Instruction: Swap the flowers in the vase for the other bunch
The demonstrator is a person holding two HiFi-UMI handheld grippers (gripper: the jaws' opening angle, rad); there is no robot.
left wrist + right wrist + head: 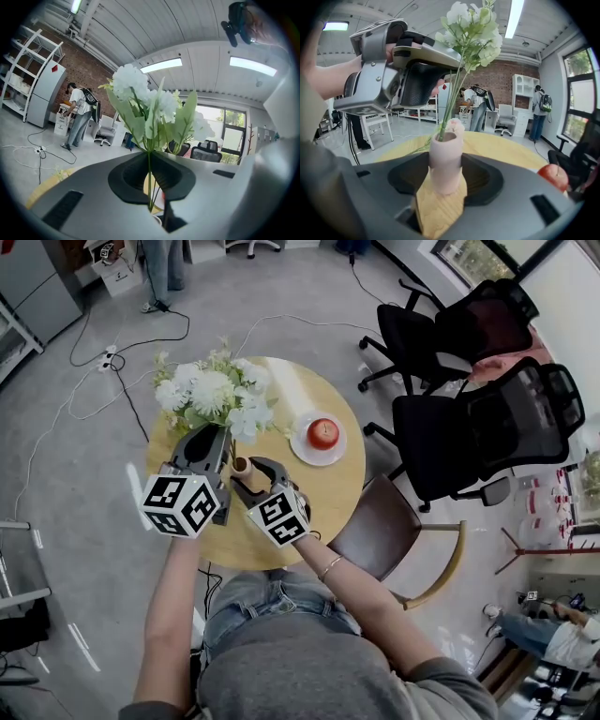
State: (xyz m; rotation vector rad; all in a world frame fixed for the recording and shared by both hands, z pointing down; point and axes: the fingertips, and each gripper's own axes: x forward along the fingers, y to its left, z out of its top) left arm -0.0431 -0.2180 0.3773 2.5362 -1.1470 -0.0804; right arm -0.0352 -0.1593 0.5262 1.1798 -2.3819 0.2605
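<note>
Right gripper view — vase [445, 161] gripped between jaws; flowers [471, 28] in left gripper [457, 63]

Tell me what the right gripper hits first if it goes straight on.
The pink vase: it already stands between the right gripper's jaws, which look shut on it, so pushing on would likely shove it across the table.
</note>
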